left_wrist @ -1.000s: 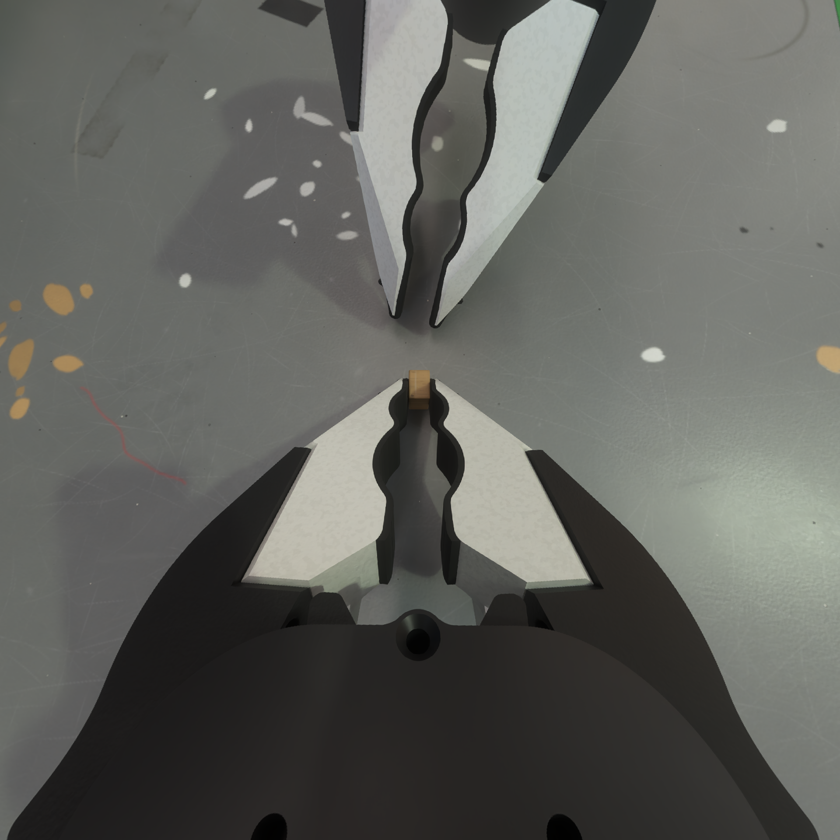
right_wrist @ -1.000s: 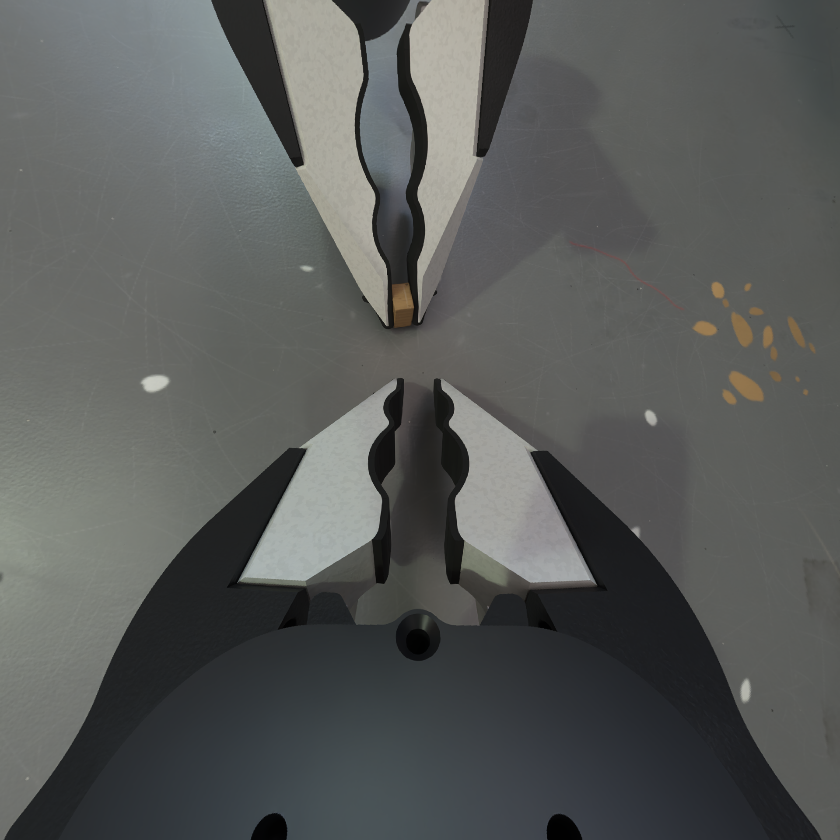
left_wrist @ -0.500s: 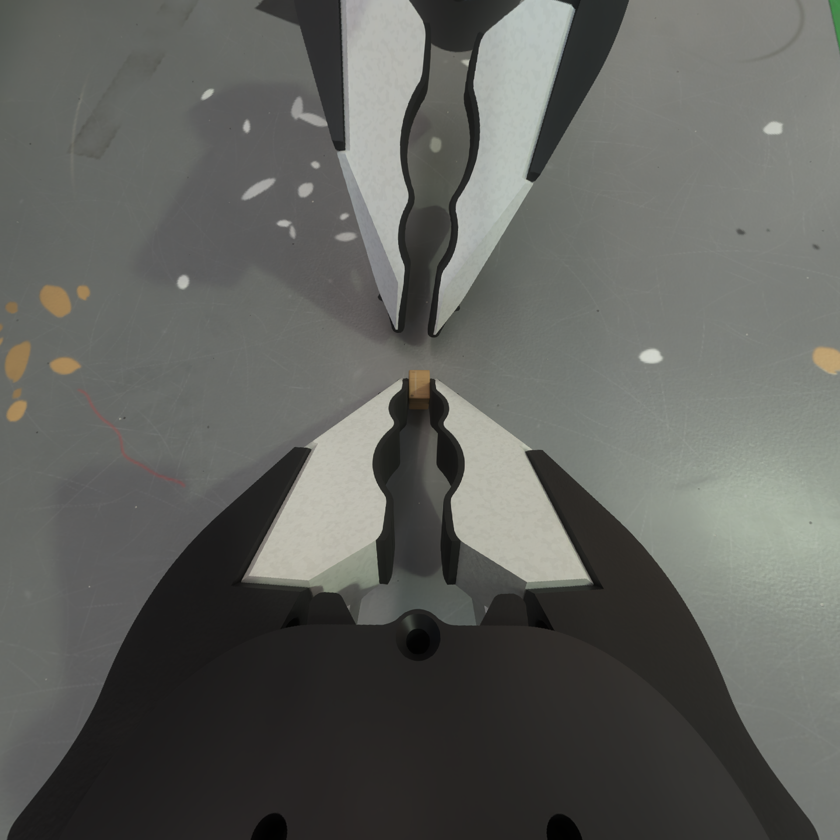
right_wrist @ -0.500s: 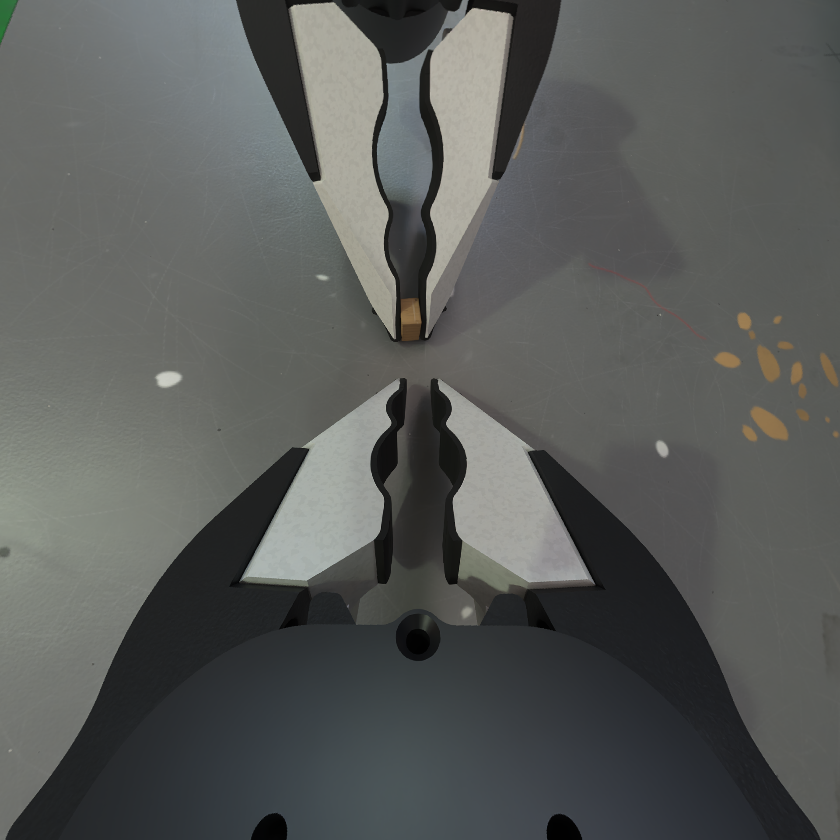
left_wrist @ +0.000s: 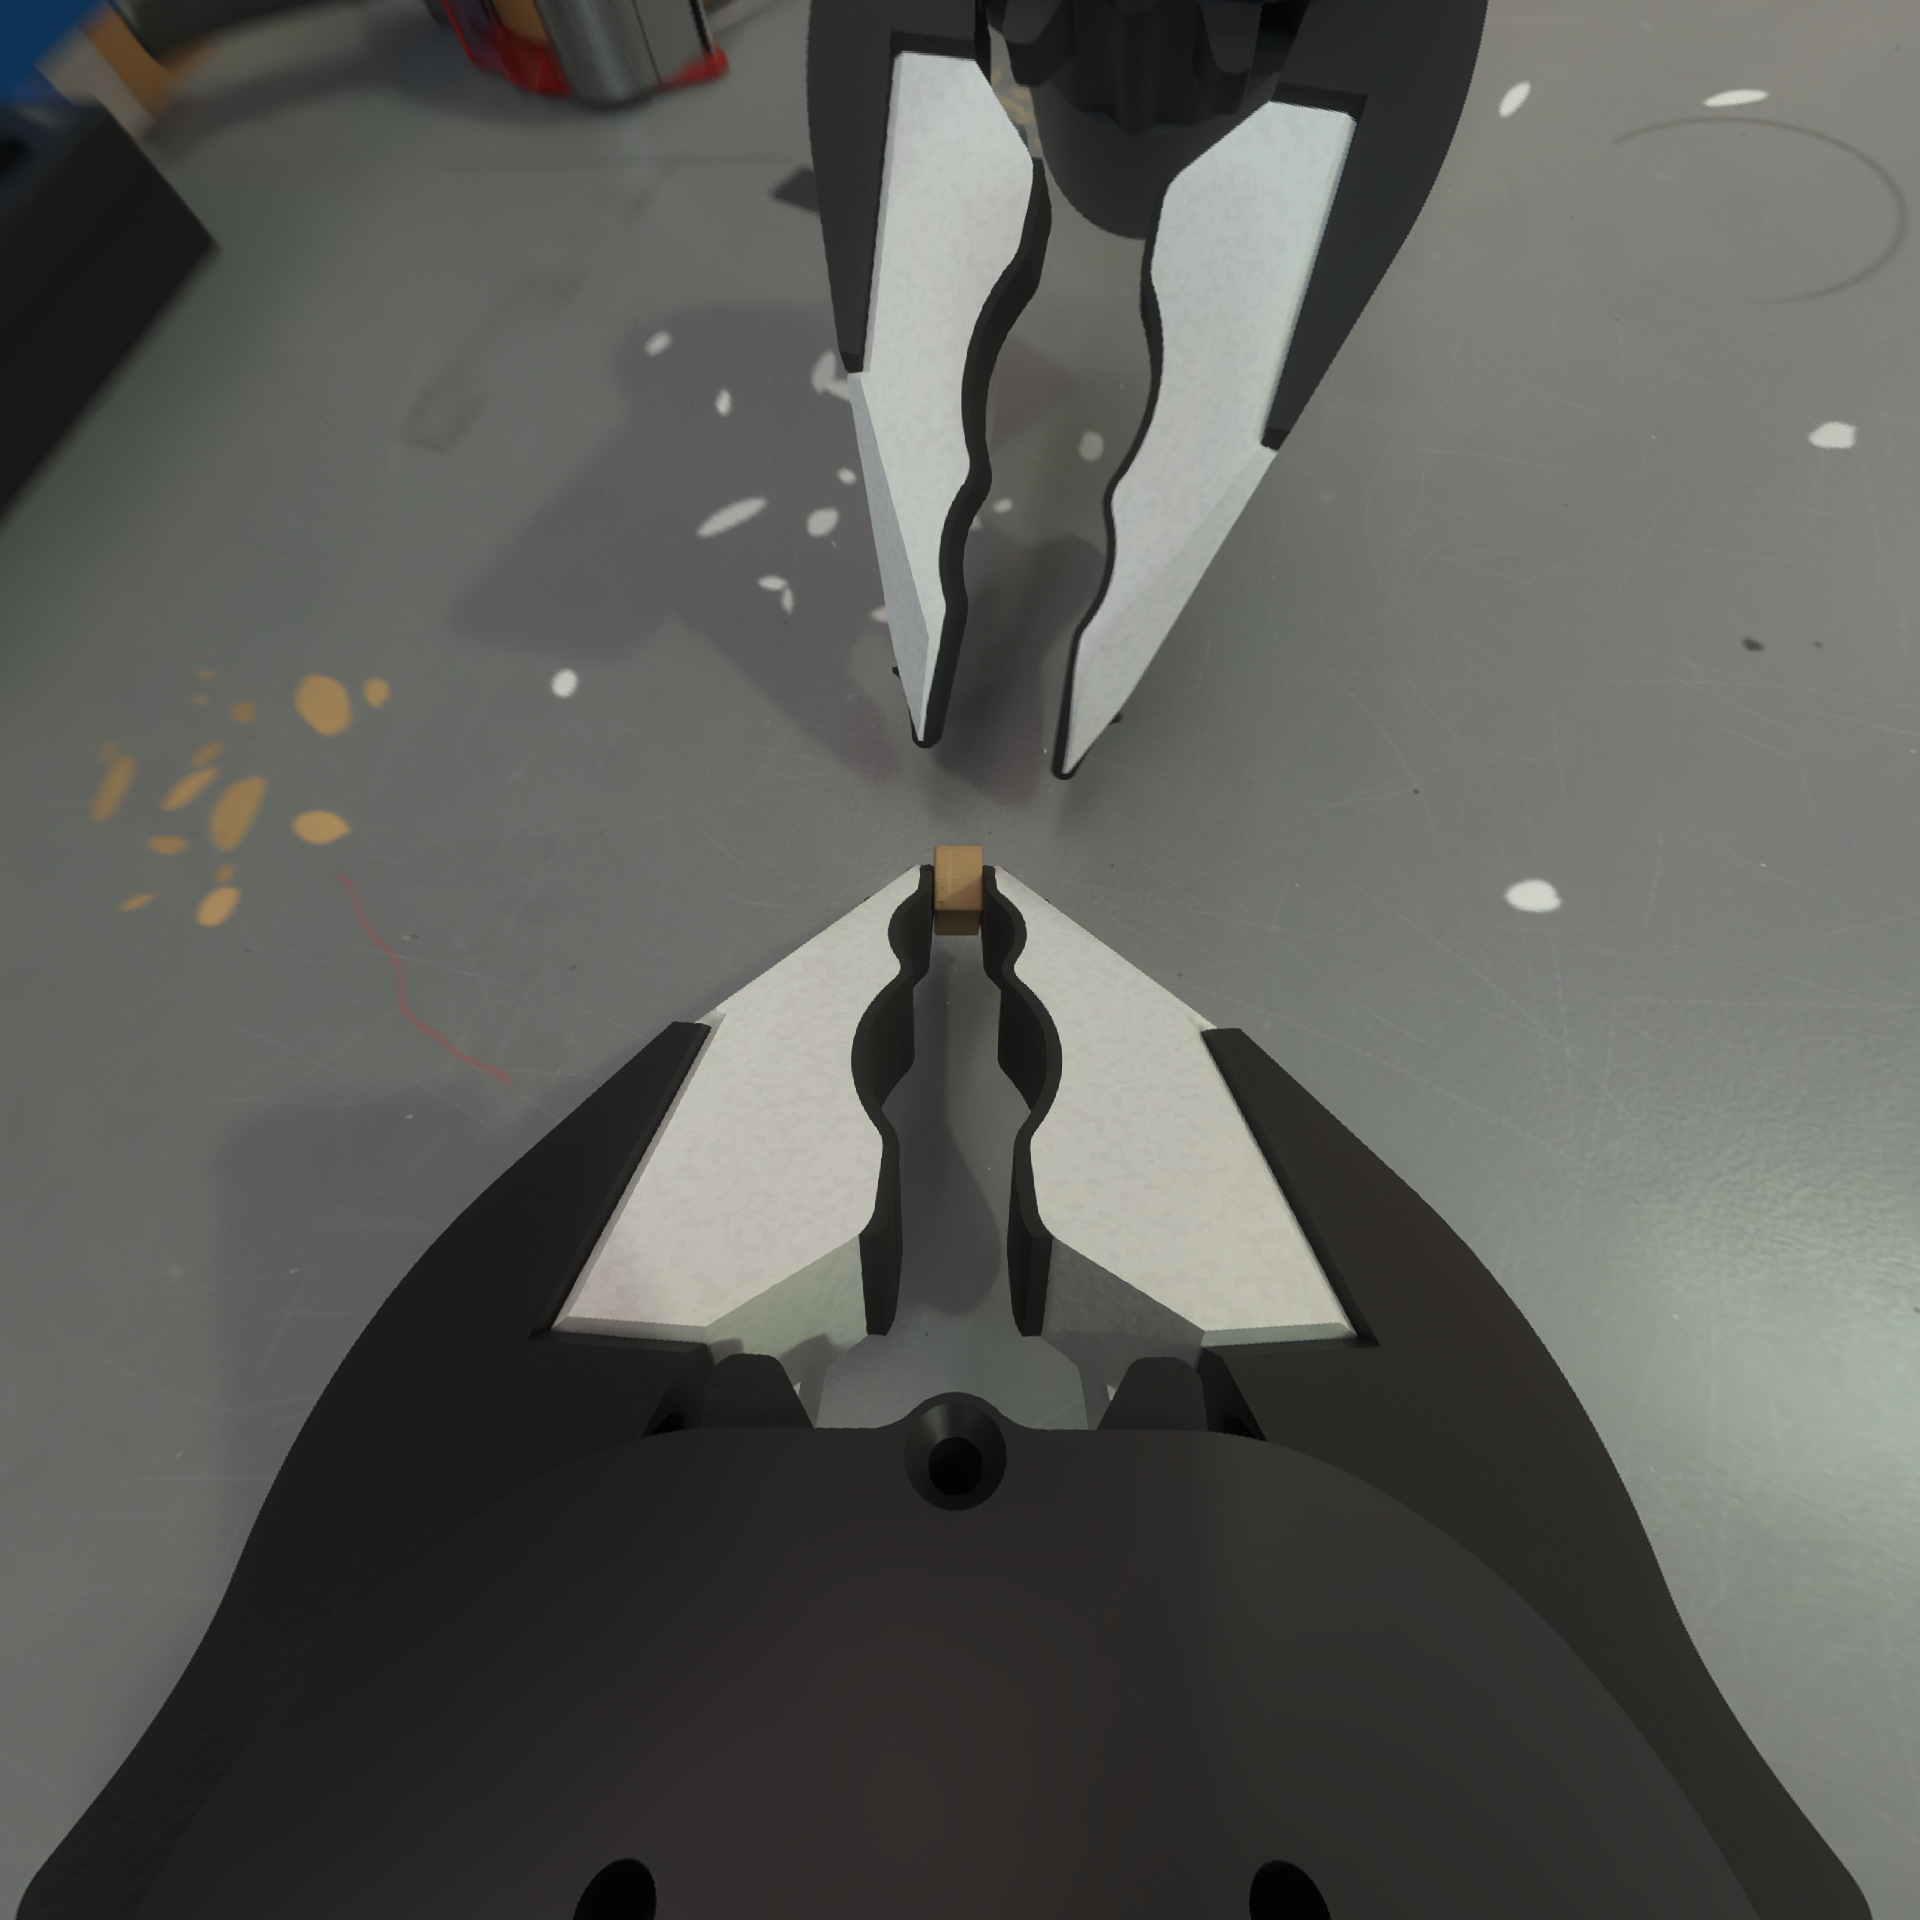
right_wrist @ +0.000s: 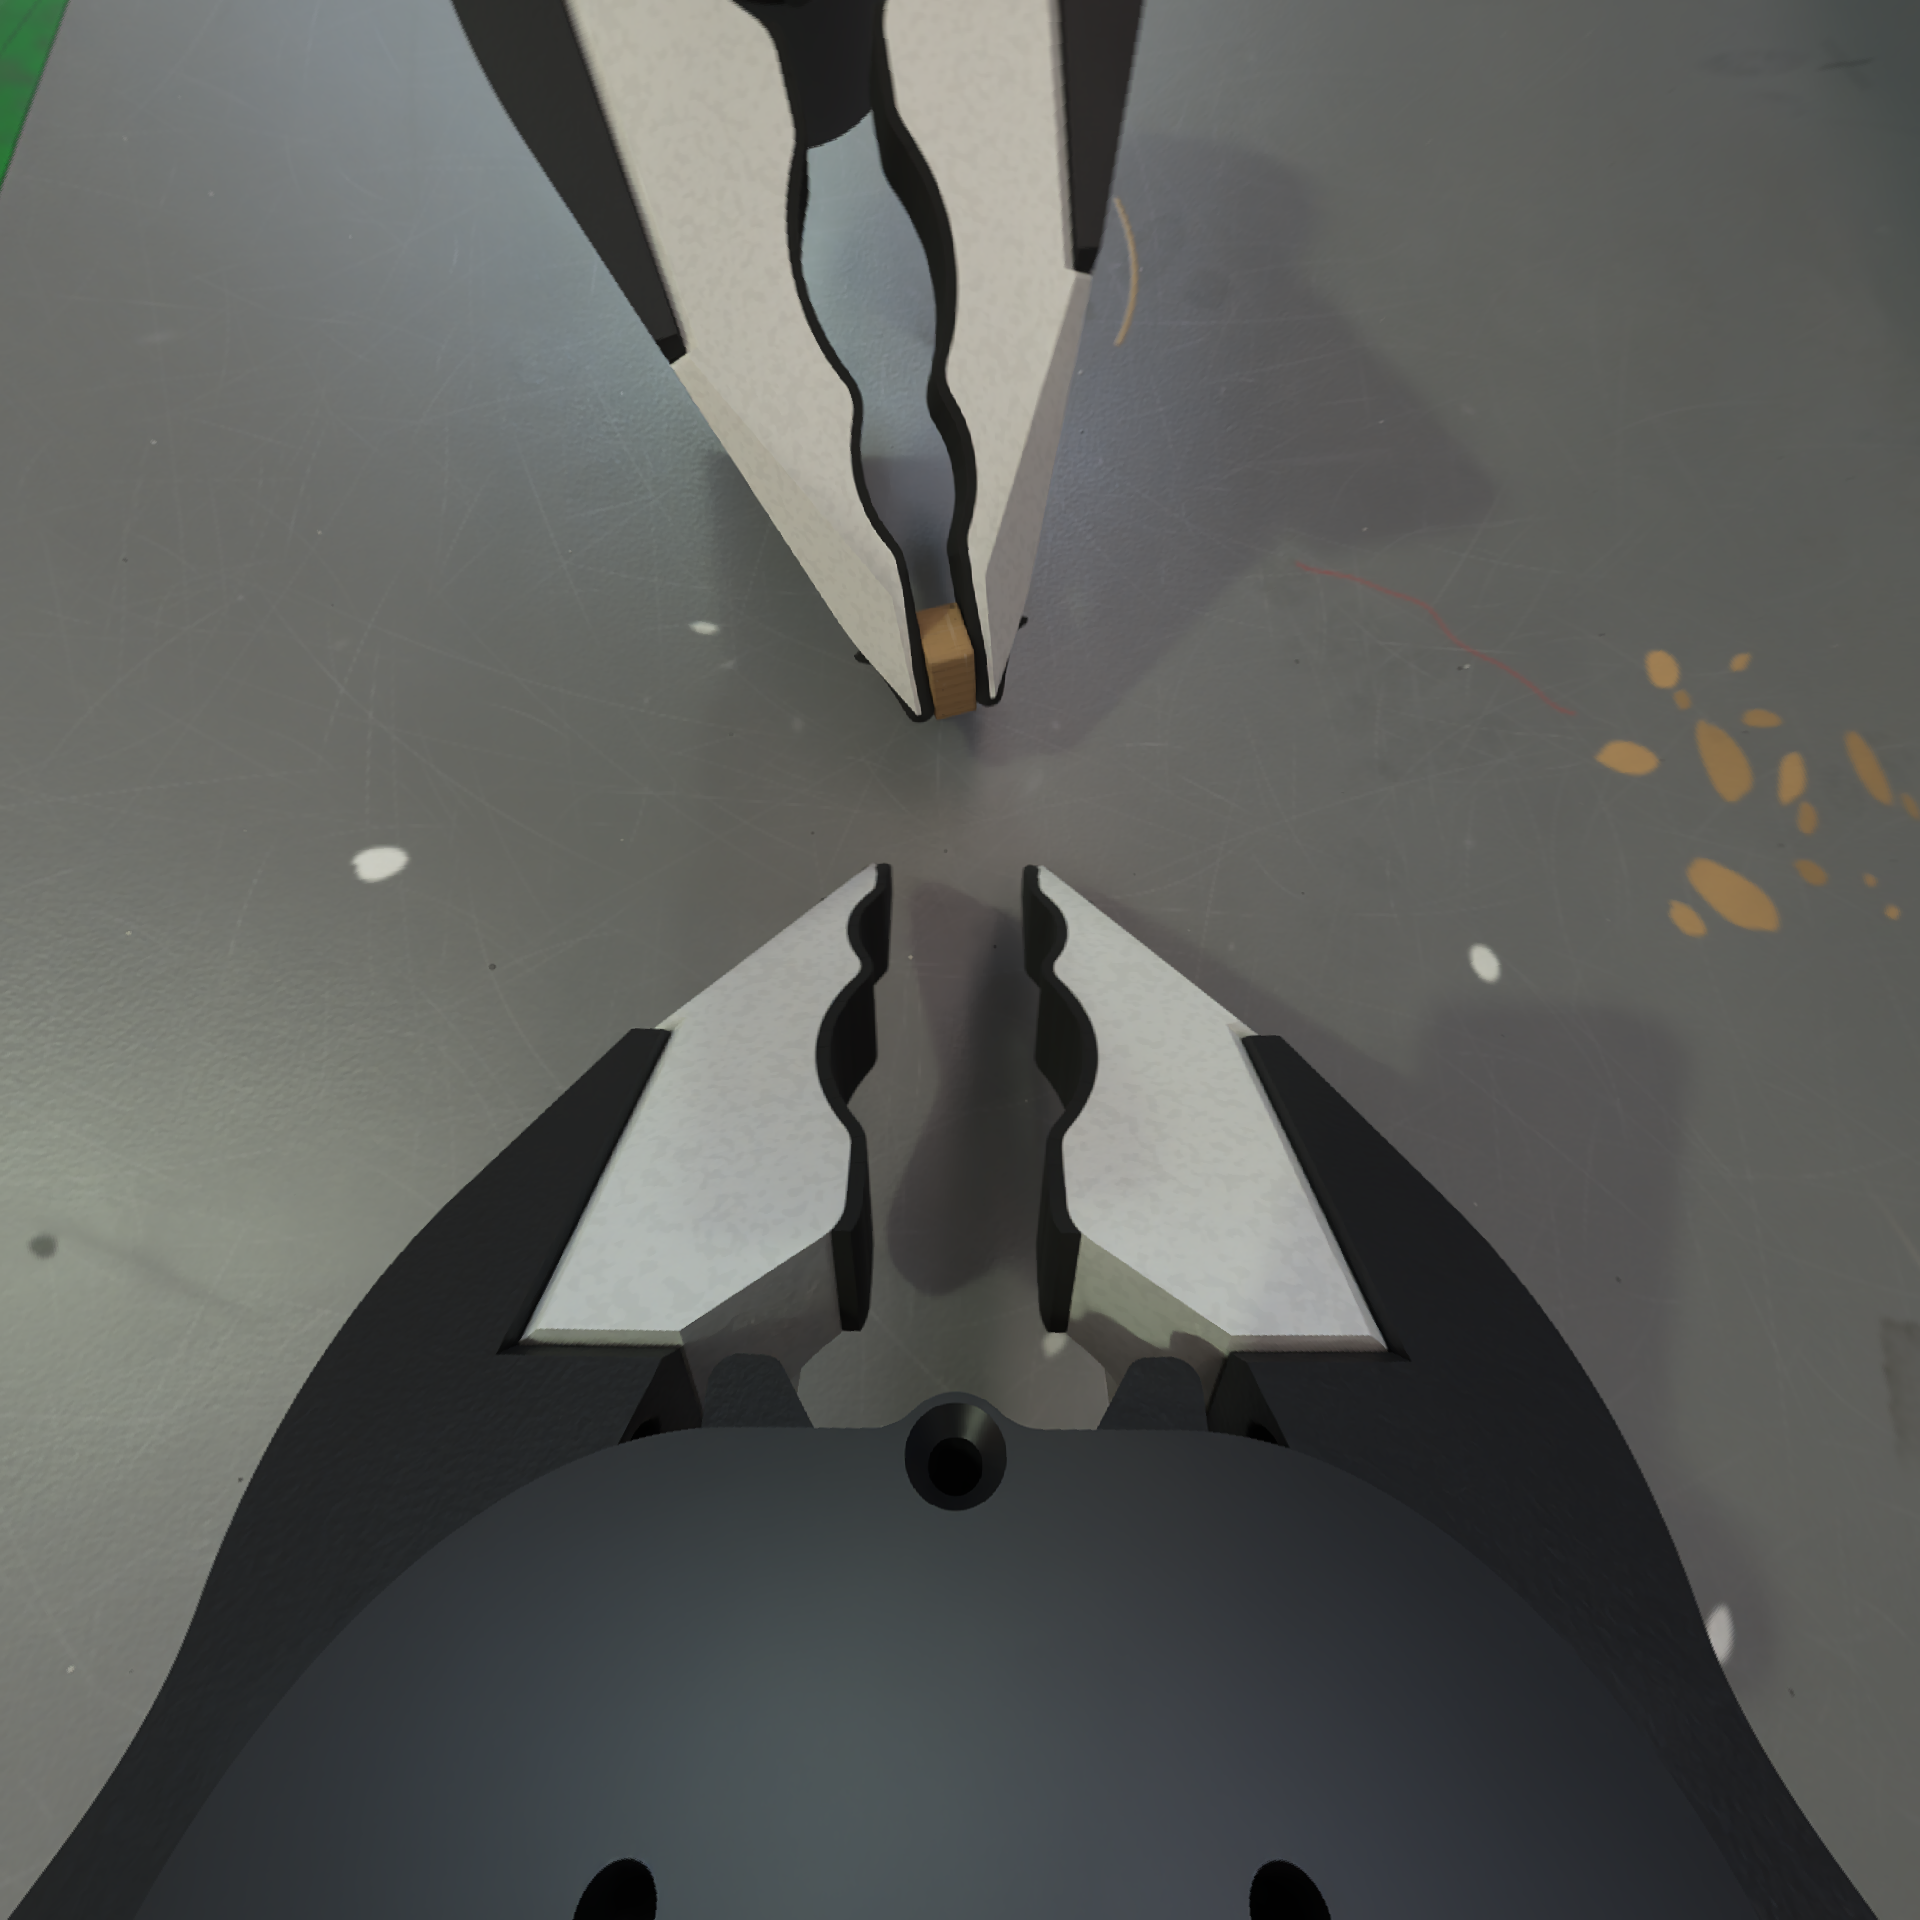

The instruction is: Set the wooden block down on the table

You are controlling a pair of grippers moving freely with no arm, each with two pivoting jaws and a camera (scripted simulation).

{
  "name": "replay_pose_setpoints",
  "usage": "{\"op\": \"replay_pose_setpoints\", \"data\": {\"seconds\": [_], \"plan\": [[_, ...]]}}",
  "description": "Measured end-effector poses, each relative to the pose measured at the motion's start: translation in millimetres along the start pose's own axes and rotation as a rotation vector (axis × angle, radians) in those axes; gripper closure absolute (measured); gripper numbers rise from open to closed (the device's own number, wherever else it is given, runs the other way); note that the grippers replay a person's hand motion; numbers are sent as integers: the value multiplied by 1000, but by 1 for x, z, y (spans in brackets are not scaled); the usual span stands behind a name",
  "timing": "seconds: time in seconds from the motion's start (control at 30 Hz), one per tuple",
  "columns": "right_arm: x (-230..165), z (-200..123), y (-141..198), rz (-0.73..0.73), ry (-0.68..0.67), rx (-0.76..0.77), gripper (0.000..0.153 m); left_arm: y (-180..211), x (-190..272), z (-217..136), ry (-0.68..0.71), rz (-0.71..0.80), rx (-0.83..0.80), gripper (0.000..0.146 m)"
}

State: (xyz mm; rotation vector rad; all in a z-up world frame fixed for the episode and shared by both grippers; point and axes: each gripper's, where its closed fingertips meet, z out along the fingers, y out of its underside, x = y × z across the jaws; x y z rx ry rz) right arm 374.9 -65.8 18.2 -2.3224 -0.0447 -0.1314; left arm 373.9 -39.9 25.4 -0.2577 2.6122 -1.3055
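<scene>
A small tan wooden block [left_wrist: 957, 891] is pinched between the fingertips of my left gripper [left_wrist: 957, 878], which is shut on it just above the grey table [left_wrist: 1455, 935]. In the right wrist view the same block [right_wrist: 948, 675] shows at the tips of the left gripper [right_wrist: 951, 701], close to the table. My right gripper [right_wrist: 956, 878] faces it tip to tip, open and empty. In the left wrist view the right gripper [left_wrist: 992, 756] stands a short way beyond the block, its jaws apart.
The grey table [right_wrist: 312, 623] carries white and orange paint flecks [left_wrist: 239, 810] and a thin red line [left_wrist: 416, 997]. A dark box [left_wrist: 73, 281] and a red and silver object [left_wrist: 592, 47] sit at the far left edge. A green strip [right_wrist: 16, 94] shows far left.
My right gripper has opened wider and drawn back a little from the block. My left gripper still holds the block in the same grip.
</scene>
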Motion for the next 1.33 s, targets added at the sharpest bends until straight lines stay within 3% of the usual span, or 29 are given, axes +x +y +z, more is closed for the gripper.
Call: {"op": "replay_pose_setpoints", "data": {"seconds": [0.1, 0.17, 0.37, 0.53, 0.77, 0.93, 1.13, 1.33], "plan": [[-1, -3, -5, -18, 39, 26, 108, 0, 5, -2, -66, 118, 5, 138], [-5, 0, -11, -49, 45, 42, 102, 3, 10, 1, -85, 200, -23, 138], [-11, 13, -10, -113, 23, -14, 116, 2, 12, 0, -60, 171, -11, 138], [-4, 10, -6, -61, 1, -45, 112, 7, 9, 3, 8, 68, -61, 138], [16, -34, -1, 17, 87, -22, 104, 13, 4, 7, -10, 37, -121, 138], [34, -56, 10, 81, 190, -40, 103, 14, -1, 4, -23, 16, -122, 123], [67, -46, 24, 184, 291, -128, 103, 19, 1, -3, -18, 18, -122, 118], [84, -34, 22, 258, 246, -131, 103, 18, -1, -9, -10, 21, -106, 117]]}}
